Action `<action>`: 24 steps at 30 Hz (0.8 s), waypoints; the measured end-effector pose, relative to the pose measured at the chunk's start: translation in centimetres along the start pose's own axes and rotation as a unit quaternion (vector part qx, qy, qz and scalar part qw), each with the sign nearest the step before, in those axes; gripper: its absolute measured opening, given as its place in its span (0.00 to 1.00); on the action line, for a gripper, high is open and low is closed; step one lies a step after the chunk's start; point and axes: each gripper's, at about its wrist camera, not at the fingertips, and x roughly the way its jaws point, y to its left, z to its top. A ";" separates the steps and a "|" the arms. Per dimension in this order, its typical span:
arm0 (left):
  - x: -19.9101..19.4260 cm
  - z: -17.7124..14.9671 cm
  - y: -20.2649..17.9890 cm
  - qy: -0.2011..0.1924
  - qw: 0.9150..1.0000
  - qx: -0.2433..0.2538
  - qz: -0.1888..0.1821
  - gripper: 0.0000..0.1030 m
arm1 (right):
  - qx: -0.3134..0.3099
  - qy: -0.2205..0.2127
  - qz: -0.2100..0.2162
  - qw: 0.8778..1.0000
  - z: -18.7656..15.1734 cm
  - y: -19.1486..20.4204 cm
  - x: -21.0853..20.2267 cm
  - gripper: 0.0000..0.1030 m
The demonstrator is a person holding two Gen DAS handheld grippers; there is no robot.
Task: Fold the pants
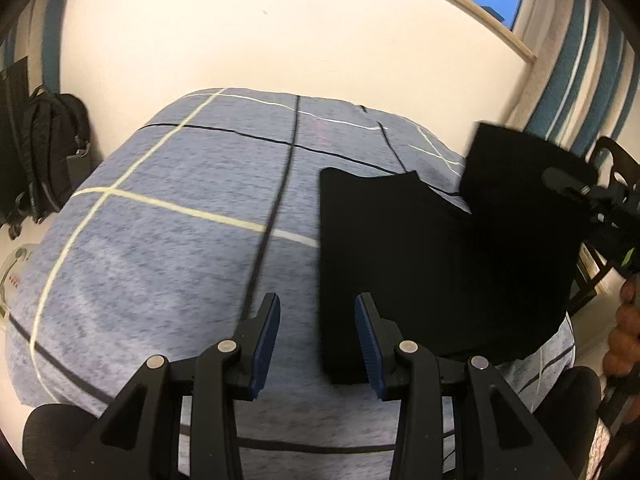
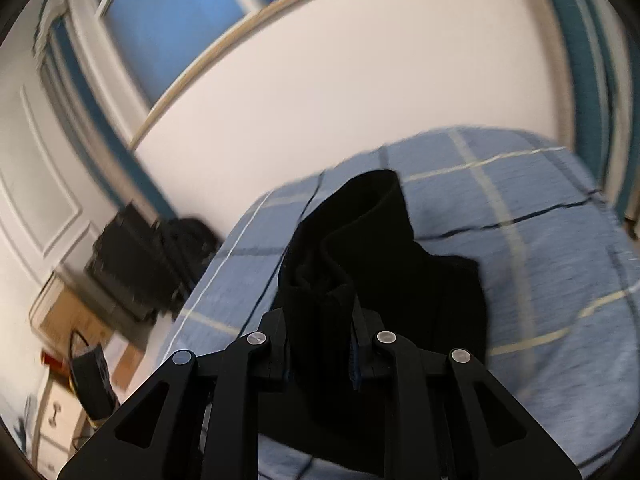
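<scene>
Left wrist view shows the black pants (image 1: 400, 248) lying on the bed (image 1: 168, 200), just ahead and to the right of the left gripper (image 1: 318, 340). One part of the pants lies flat on the blue-gray cover. Another part, farther right, is lifted up off the bed. The right gripper (image 1: 576, 192) is up there at the edge of that lifted part, and a hand (image 1: 624, 328) shows at the far right.

The left gripper is wide open and has nothing in it. Its blue pads (image 1: 268, 344) stand well apart. The left edge of the pants sits just ahead of the gap, near the right pad, but I cannot tell if it touches.

Right wrist view shows the right gripper (image 2: 320, 344) closed tight on a thick bunch of the pants (image 2: 360, 256). The cloth is squeezed between the fingers and rises up in front of them in a fold. The rest hangs down onto the bed (image 2: 540, 264), below and to the right of the gripper.

The bed cover has thin dark lines and pale lines that cross. A cream wall (image 1: 280, 40) is behind the bed. A black backpack (image 1: 48, 152) leans by the wall, far to the left of the left gripper. A striped curtain (image 1: 576, 80) hangs to the far right.
</scene>
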 end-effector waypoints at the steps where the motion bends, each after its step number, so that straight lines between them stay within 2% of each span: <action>1: -0.2 0.0 0.4 -0.001 1.000 -0.004 0.002 0.40 | -0.011 0.018 0.007 1.000 -0.7 0.9 1.4 0.20; 7: -0.9 -0.6 2.2 -0.002 1.000 -0.025 0.015 0.40 | -0.056 0.105 0.013 0.993 -4.7 3.1 7.5 0.20; 17: -1.0 -0.7 2.9 -0.006 0.999 -0.035 0.015 0.40 | -0.102 0.106 0.001 0.989 -5.5 5.4 7.6 0.21; 21: -1.0 -0.5 2.8 -0.006 0.999 -0.032 0.015 0.40 | -0.107 0.126 0.011 0.986 -6.8 5.2 9.0 0.34; 23: -1.1 -0.4 2.7 -0.008 0.999 -0.031 0.017 0.40 | -0.106 0.116 0.028 0.987 -6.9 5.5 8.2 0.48; 24: -1.3 -0.3 2.8 -0.008 0.999 -0.031 0.018 0.40 | -0.109 0.114 0.040 0.987 -6.8 5.8 7.8 0.49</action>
